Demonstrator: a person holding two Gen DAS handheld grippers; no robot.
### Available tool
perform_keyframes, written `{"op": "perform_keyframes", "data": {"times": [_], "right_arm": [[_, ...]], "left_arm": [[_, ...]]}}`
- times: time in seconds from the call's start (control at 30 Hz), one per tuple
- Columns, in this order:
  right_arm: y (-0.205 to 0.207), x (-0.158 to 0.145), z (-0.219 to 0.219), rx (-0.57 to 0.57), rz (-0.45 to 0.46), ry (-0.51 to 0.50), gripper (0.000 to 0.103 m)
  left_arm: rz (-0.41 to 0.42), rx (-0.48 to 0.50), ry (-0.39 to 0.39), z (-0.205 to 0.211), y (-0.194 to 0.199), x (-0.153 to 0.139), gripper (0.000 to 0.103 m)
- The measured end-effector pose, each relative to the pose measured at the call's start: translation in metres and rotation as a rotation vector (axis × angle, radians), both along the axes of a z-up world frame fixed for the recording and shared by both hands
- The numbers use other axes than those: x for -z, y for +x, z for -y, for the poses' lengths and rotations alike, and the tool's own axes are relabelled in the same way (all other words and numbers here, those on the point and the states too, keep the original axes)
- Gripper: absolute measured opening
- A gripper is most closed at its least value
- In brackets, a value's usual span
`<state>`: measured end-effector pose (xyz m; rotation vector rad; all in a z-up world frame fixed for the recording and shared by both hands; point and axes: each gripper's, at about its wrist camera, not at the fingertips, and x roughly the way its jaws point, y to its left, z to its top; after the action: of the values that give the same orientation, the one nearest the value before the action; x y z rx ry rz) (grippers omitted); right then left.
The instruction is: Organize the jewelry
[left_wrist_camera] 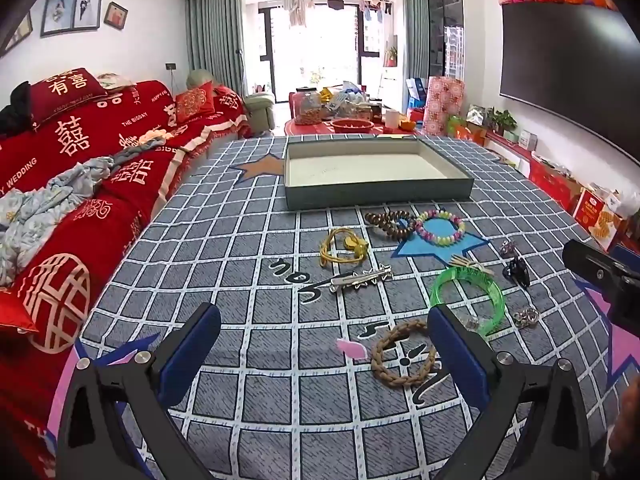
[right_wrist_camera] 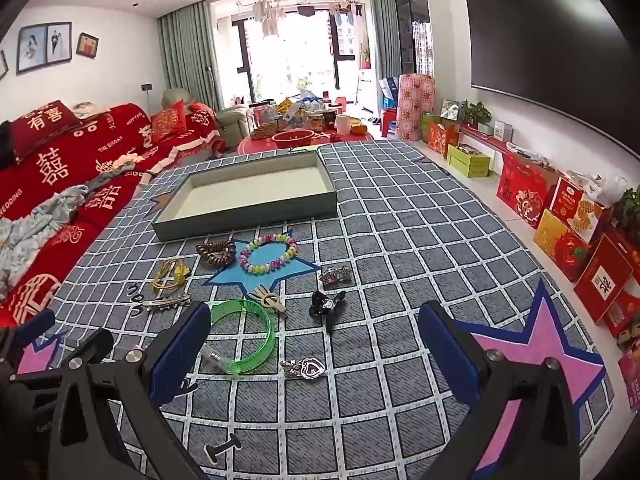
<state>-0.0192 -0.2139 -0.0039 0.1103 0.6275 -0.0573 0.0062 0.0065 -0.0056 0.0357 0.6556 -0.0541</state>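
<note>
Currently listed, loose on the checked rug (left_wrist_camera: 256,264): braided cord bracelet (left_wrist_camera: 402,354), green bangle (right_wrist_camera: 248,334), heart pendant (right_wrist_camera: 306,368), black claw clip (right_wrist_camera: 326,306), pastel bead bracelet (left_wrist_camera: 440,227), brown bead strand (left_wrist_camera: 388,224), yellow cord (left_wrist_camera: 342,250), silver hair clip (left_wrist_camera: 360,278). Empty grey tray (left_wrist_camera: 380,194) lies beyond them. Left gripper (left_wrist_camera: 324,344) and right gripper (right_wrist_camera: 316,344): jaws wide, holding nothing. Handling, likely: all light; cord soft, bangle stiff and slick, best pinched across its band. Open rug surrounds the pieces; low tray walls need clearing.
</note>
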Motion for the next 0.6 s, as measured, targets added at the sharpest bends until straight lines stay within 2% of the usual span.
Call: {"op": "perform_keyframes", "data": {"times": [0.2,0.6], "right_arm": [[-0.0054,-0.0082,0.0020,-0.004,0.024,0.006,0.103],[-0.0075,-0.0102,0.0011,-0.009,0.034,0.012,0.103]], "left_arm": [[0.018,-0.008,0.019,0.0015,-0.0056,-0.0037,0.103],[0.033,-0.027,0.000,-0.0044,-0.0098,-0.0068,0.103]]}}
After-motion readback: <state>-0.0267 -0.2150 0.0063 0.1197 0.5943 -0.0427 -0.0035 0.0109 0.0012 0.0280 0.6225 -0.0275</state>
